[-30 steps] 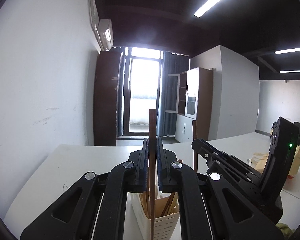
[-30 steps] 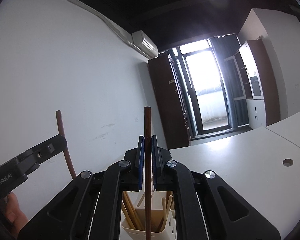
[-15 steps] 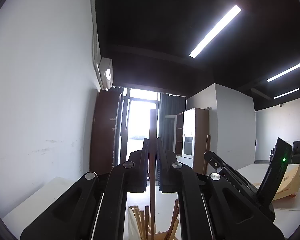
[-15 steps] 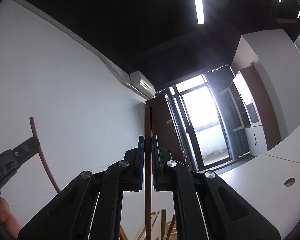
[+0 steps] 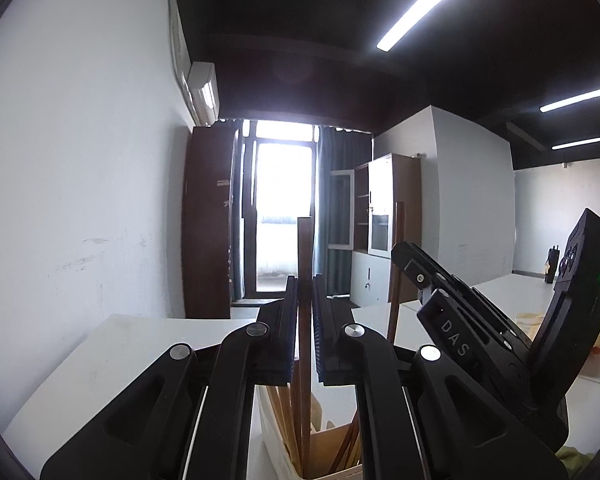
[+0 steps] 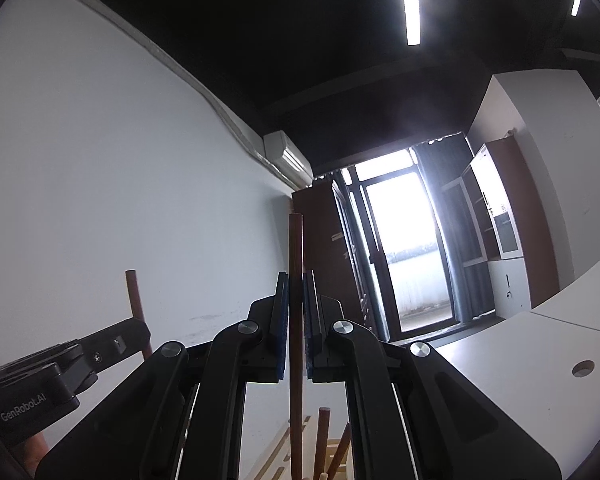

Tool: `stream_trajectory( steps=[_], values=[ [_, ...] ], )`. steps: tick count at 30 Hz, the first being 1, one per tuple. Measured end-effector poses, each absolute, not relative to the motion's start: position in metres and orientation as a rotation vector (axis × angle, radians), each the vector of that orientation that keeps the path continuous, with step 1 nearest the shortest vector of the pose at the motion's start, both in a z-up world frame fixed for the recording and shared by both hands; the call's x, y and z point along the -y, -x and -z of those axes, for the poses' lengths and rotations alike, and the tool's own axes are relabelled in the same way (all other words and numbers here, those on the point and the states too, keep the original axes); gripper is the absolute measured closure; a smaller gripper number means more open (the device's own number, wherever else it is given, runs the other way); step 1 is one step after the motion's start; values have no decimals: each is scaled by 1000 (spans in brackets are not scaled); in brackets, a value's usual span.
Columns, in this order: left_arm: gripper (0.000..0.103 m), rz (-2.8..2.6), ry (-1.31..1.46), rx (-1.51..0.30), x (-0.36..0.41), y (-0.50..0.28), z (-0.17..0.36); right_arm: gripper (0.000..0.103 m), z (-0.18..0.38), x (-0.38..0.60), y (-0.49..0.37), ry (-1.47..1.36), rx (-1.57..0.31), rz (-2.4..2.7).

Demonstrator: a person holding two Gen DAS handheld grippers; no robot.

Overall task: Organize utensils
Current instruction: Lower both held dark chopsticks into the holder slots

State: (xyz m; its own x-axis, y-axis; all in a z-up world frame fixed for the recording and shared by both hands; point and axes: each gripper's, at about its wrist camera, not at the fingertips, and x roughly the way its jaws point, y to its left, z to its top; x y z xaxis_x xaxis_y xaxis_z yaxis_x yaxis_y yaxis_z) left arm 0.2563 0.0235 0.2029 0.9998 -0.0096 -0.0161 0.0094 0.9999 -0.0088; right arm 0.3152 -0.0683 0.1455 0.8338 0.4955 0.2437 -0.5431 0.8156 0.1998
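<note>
A: What has the left tool (image 5: 304,300) got hold of?

B: A dark brown chopstick (image 5: 304,264), standing upright between its fingers. The gap is narrow, only about the stick's width. The chopstick's top rises above the fingertips and its lower end reaches down into the white utensil holder (image 5: 272,436) right below the tool.

A: And the right tool (image 6: 296,300)?

B: Much the same. It is nearly closed on a reddish-brown chopstick (image 6: 295,248), also upright, with the blue pads (image 6: 283,320) pressed close on either side. The lower part of that stick runs down toward the holder, whose pale slotted rim (image 6: 276,464) shows at the bottom of the right wrist view.

A: What is inside the holder?

B: Several more chopsticks (image 5: 284,420), light wood and dark ones, leaning at different angles. In the right wrist view two dark stick ends (image 6: 323,432) poke up beside the gripped one.

A: Can each tool see the other?

B: Yes. In the left wrist view the right tool sits just to the right, its chopstick sticking up past it. In the right wrist view the left tool appears at the lower left, its stick poking above it.

A: Where is the holder standing?

B: On a white desk (image 5: 132,344); a white wall (image 5: 80,160) runs along its left side.
</note>
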Motion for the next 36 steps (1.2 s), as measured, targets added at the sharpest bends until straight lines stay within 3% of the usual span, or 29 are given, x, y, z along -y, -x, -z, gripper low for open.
stream_trajectory(
  steps=[36],
  values=[
    [95, 45, 41, -258, -53, -277, -166, 95, -111, 59, -304, -65, -86, -597]
  ],
)
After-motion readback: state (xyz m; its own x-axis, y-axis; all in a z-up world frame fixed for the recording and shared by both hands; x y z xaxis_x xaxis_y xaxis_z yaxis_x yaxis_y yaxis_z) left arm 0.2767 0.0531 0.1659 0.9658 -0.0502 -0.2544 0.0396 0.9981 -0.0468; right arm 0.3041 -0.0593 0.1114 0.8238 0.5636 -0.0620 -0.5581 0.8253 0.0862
